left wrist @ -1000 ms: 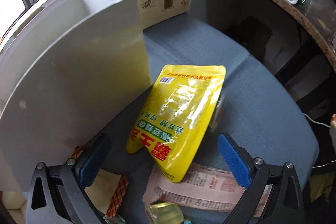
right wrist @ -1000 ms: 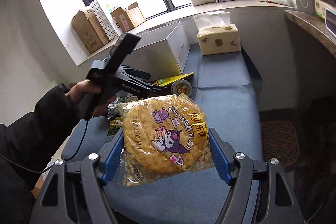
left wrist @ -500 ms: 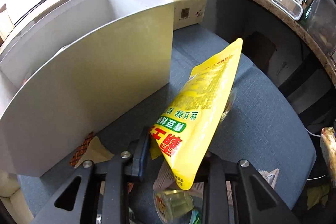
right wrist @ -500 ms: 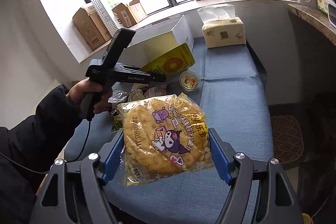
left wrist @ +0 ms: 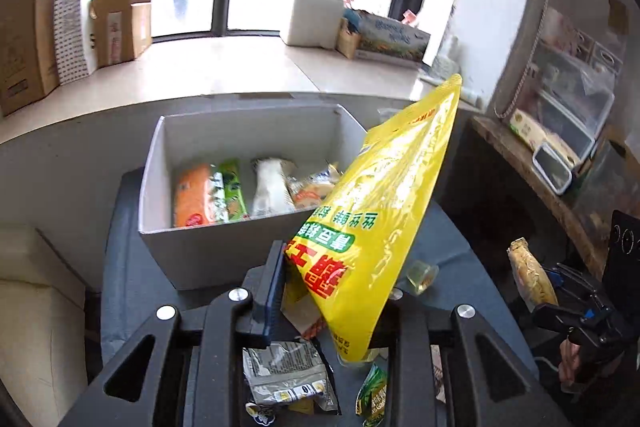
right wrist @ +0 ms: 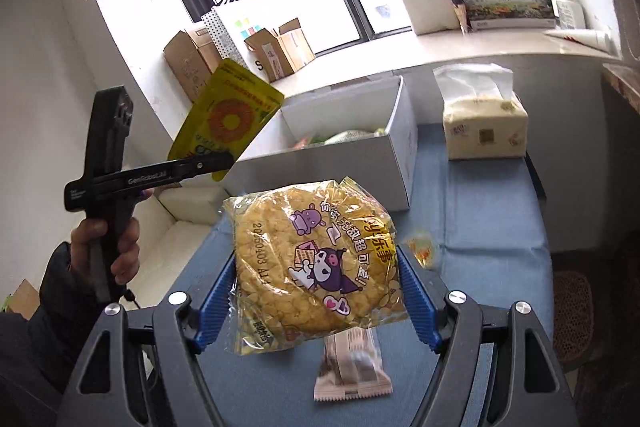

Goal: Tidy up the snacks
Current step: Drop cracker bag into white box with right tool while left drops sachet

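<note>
My left gripper [left wrist: 324,303] is shut on the bottom of a yellow snack pouch [left wrist: 384,211] and holds it up in the air in front of the white box [left wrist: 208,251]; the pouch also shows in the right wrist view [right wrist: 228,115]. The box [right wrist: 360,163] holds several snack packs [left wrist: 240,191]. My right gripper [right wrist: 316,291] is shut on a round yellow cracker bag [right wrist: 316,263] with a purple cartoon, held above the blue cloth.
Loose snacks lie on the blue cloth: a grey pack [left wrist: 288,379], a green pack [left wrist: 372,395], a jelly cup [right wrist: 422,249] and a beige bar [right wrist: 352,367]. A tissue box [right wrist: 484,127] stands behind the white box. Cardboard boxes line the windowsill [right wrist: 240,51].
My left gripper closed on the yellow pouch, lifted it off the cloth and rose until the box's inside shows. The right gripper stayed nearly still with the cracker bag.
</note>
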The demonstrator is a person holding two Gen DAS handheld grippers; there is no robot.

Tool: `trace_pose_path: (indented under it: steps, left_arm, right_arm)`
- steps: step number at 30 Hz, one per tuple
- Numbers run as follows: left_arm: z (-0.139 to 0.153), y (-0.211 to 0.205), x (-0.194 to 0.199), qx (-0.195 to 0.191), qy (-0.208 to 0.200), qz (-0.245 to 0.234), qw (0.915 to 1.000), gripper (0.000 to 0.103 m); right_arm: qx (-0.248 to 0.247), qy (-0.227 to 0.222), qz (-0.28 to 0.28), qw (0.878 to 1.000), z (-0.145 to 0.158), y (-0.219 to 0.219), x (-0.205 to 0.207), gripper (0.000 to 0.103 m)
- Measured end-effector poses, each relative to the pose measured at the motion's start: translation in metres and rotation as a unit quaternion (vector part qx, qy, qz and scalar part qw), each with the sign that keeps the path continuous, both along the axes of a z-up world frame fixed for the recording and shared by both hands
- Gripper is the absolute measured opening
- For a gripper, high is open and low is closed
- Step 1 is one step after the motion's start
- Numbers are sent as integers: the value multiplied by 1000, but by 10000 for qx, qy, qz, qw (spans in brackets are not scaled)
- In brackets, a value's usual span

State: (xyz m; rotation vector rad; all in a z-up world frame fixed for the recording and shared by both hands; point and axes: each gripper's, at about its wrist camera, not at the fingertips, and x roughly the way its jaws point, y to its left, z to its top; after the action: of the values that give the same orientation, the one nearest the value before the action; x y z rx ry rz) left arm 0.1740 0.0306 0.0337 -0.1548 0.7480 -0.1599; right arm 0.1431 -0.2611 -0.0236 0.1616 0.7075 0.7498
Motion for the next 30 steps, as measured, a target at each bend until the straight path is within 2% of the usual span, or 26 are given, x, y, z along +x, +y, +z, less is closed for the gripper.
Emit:
trace_pose_path:
  steps: [5, 8, 11, 12, 13, 14, 15, 17, 19, 23, 30]
  left_arm:
    - [11, 33, 38, -151, -46, 586, 9982, 33]
    - [8, 49, 66, -203, 61, 705, 9973, 33]
    - [-1, 67, 86, -356, 216, 767, 9962, 36]
    - [-4, 72, 92, -390, 239, 836, 9954, 50]
    - [-5, 77, 96, -339, 222, 955, 9946, 78]
    - [-6, 81, 99, -227, 172, 1104, 9935, 93]
    - [-6, 85, 99, -187, 118, 1189, 9927, 103]
    - [-6, 92, 97, -303, 94, 1171, 9926, 103]
    - [-6, 94, 91, -353, 12, 1098, 9933, 103]
    - [-9, 89, 84, -145, 38, 1041, 9945, 103]
    - [-11, 80, 61, -36, 64, 870, 9962, 103]
  right_arm:
    - [13, -262, 6, 9997, 38, 54, 65, 79]
    - [-189, -348, -155, 9991, 51, 85, 108, 80]
    - [-393, -208, -201, 9988, 53, 110, 147, 81]
    - [-458, -158, -237, 9985, 52, 116, 157, 83]
    - [-538, -97, -289, 9981, 50, 121, 167, 89]
    - [-634, -47, -353, 9974, 48, 124, 175, 93]
    - [-749, -24, -408, 9964, 46, 127, 181, 95]
    - [-902, 48, -492, 9947, 40, 127, 184, 98]
    - [-770, 46, -449, 9960, 36, 121, 179, 103]
    - [-837, -140, -435, 9954, 34, 117, 175, 103]
    - [-567, 12, -444, 9974, 45, 106, 167, 103]
